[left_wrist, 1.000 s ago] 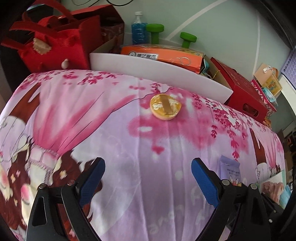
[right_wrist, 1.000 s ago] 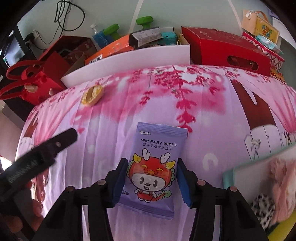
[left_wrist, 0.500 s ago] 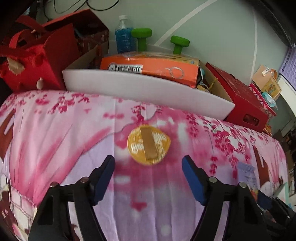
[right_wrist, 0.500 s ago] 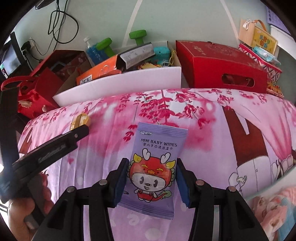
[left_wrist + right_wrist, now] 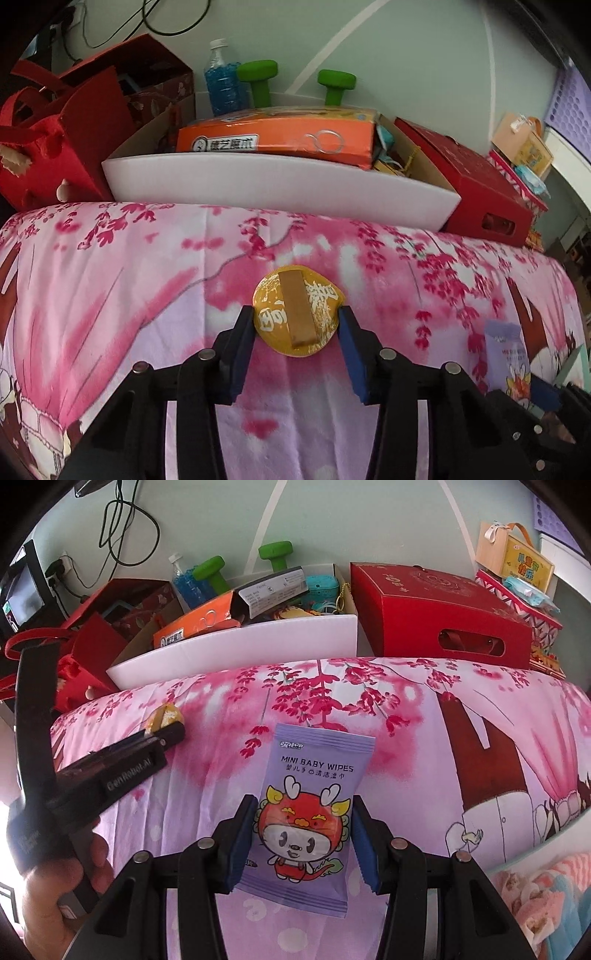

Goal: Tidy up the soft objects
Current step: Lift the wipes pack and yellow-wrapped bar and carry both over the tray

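The left gripper [image 5: 296, 325] now has its two blue pads right against the sides of the round yellow pouch [image 5: 297, 309], so it looks closed on it, ready to lift. A second ago those same pads were wide apart and the pouch lay far ahead of them on the pink blanket [image 5: 110, 280]; half a second ago they were only coming up to it. So the left side has gone from reaching to grabbing, and my guess is the pouch can soon be carried to where the soft things go. The pouch has a brown strip down its middle and white letters that I cannot read. The right gripper [image 5: 303, 823] holds the purple wipes packet [image 5: 308, 812] tight between its pads, the same as a second ago, and the packet lies on the blanket with its far end sticking out ahead. It says "MINI BABY WIPES" over a little red dragon. From the right camera you can see the left tool with "GenRobot.AI" on its side, I think, and the person's hand [image 5: 55, 882] around its handle. Behind the blanket is a white bin [image 5: 280, 184] with an orange box [image 5: 273, 136] that has Chinese words on it. Next to it are a red box [image 5: 439, 613], a blue bottle [image 5: 221, 81] and two green dumbbells [image 5: 295, 85]. A fluffy pink thing [image 5: 546, 897] peeks in at the bottom right corner.
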`<state>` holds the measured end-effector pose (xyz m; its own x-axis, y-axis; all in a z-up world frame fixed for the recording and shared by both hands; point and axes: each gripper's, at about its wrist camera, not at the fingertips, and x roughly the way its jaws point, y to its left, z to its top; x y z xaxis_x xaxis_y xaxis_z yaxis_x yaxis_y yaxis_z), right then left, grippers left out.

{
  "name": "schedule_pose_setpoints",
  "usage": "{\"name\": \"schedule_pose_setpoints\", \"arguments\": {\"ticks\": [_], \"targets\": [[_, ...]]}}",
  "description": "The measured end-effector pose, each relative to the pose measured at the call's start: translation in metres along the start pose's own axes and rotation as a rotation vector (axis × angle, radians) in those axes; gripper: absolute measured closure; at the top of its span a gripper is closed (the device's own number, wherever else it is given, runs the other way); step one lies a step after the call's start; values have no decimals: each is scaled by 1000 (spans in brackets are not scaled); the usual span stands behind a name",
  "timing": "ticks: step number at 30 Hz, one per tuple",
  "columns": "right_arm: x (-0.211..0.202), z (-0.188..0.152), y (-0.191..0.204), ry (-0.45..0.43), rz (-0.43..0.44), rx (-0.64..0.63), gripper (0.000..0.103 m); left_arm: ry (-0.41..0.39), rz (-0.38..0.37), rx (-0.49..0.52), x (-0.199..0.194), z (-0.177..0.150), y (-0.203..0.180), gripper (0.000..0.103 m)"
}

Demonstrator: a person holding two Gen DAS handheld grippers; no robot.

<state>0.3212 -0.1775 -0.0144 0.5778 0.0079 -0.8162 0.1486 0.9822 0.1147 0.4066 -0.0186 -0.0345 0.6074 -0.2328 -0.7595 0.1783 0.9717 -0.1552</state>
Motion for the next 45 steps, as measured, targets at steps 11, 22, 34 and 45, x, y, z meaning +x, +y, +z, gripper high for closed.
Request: {"name": "schedule_pose_setpoints", "arguments": {"ticks": [11,22,34,45], "targets": [[-61,-21,-10,-40,-6,1,51,-55,-10,47,-61,-23,-23,57],[-137,-85,-24,-97,-26,52,51,-156,-54,39,-167,-89,-45,57],[-187,-152,-36,-102,-48,90,51,-196,-28,27,-232,-168,-61,57],[-207,-172,-57,-107,-52,129,50,-155,-48,78,-248,-195,-90,57]]}}
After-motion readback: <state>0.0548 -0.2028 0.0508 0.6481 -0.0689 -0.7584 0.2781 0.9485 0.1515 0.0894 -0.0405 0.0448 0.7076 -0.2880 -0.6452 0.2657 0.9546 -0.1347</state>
